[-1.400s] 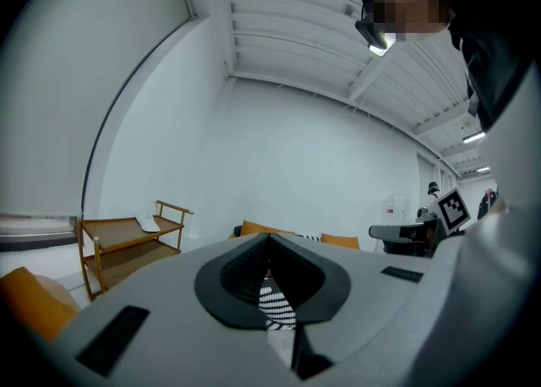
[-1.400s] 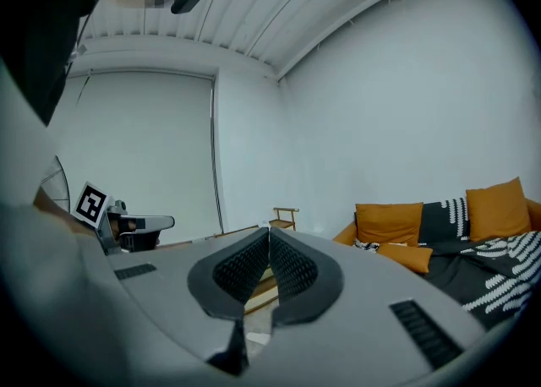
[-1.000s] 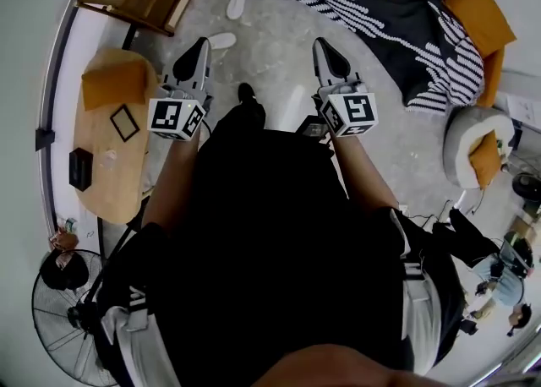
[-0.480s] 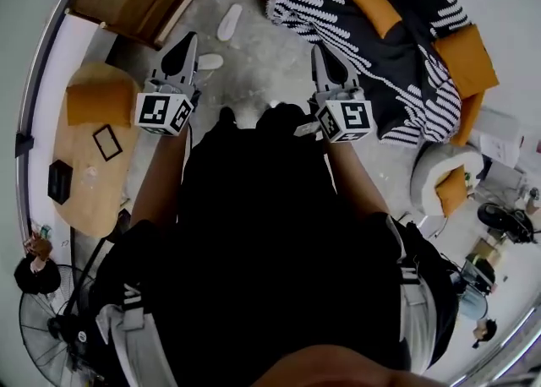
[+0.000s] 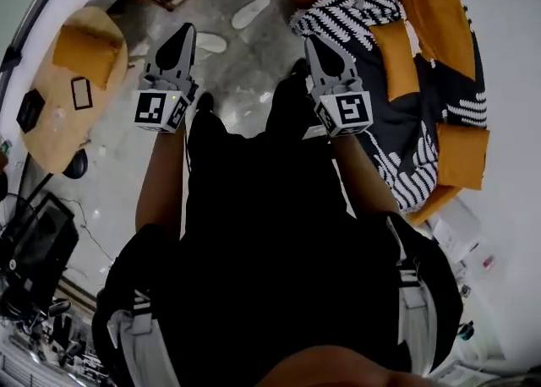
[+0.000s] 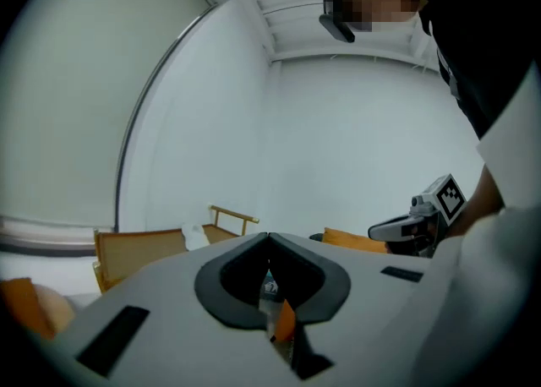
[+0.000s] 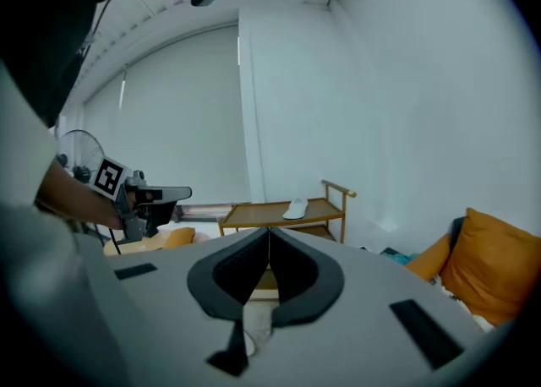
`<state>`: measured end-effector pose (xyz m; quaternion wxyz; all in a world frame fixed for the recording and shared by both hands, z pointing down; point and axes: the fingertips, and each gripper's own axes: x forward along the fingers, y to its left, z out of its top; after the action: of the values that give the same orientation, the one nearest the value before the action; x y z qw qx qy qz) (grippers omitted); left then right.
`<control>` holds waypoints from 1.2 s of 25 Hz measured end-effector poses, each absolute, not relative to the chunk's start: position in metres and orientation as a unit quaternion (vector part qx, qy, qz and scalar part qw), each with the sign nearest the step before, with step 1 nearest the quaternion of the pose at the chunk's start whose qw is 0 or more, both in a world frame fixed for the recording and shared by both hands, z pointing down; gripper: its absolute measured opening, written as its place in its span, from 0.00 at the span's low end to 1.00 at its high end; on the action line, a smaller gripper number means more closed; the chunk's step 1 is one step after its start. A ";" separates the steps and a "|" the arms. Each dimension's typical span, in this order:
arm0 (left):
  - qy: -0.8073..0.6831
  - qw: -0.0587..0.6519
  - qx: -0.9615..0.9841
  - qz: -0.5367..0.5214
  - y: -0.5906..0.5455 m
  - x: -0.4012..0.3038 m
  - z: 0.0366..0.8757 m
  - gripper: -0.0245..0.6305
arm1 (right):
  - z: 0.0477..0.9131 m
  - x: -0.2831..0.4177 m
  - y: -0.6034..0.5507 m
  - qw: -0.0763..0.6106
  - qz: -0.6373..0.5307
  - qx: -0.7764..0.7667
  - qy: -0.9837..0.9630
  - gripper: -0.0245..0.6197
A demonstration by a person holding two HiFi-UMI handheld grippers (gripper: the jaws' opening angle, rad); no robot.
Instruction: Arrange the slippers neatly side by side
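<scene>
I had both tools pressed together with nothing between the jaws. The left gripper (image 5: 183, 39) sat at the upper left of the head view and the right gripper (image 5: 314, 47) at the upper centre. Each gripper's own view showed its jaw tips meeting.

The two white slippers lay on the grey floor (image 5: 254, 64), apart from each other. The nearer slipper (image 5: 211, 42) was just to the right of the left gripper's tip, with its long axis running almost straight across the frame. The farther slipper (image 5: 251, 12) lay higher in the frame, between the two grippers. Its long axis slanted from lower left to upper right, towards the striped blanket (image 5: 355, 13). The two slippers were therefore neither parallel nor side by side.

I judged the left gripper much the closer to the nearer slipper, while the farther one sat about midway between the grippers. I could not tell toe from heel on either slipper at that size, so I could not tell which way they pointed.
</scene>
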<state>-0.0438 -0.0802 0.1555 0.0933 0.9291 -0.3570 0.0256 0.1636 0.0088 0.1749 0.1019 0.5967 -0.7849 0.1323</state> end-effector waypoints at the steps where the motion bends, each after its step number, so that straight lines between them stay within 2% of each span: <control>1: -0.381 0.103 0.918 0.027 -0.082 -0.045 0.163 0.06 | 0.184 0.167 0.000 0.112 0.136 0.573 -0.800 0.09; 5: -0.452 0.118 0.882 0.062 -0.083 -0.063 0.205 0.06 | 0.224 0.167 -0.023 0.146 0.164 0.499 -0.838 0.09; 9: -0.457 0.114 0.872 0.135 -0.082 -0.083 0.271 0.06 | 0.267 0.146 -0.037 0.177 0.175 0.431 -0.867 0.09; 19: -0.308 0.063 0.887 0.337 -0.088 -0.095 0.482 0.06 | 0.446 0.104 -0.066 0.258 0.182 0.333 -0.888 0.09; 24: -0.234 0.063 0.883 0.402 -0.073 -0.090 0.576 0.06 | 0.540 0.090 -0.066 0.306 0.212 0.291 -0.881 0.09; 30: -0.128 0.006 0.881 0.456 -0.072 -0.071 0.657 0.06 | 0.630 0.079 -0.085 0.343 0.192 0.247 -0.886 0.09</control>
<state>-0.0705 -0.0724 0.6574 0.0059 0.8809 -0.1279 0.4557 0.0792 -0.0851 0.6304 0.3430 0.2472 -0.8856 0.1923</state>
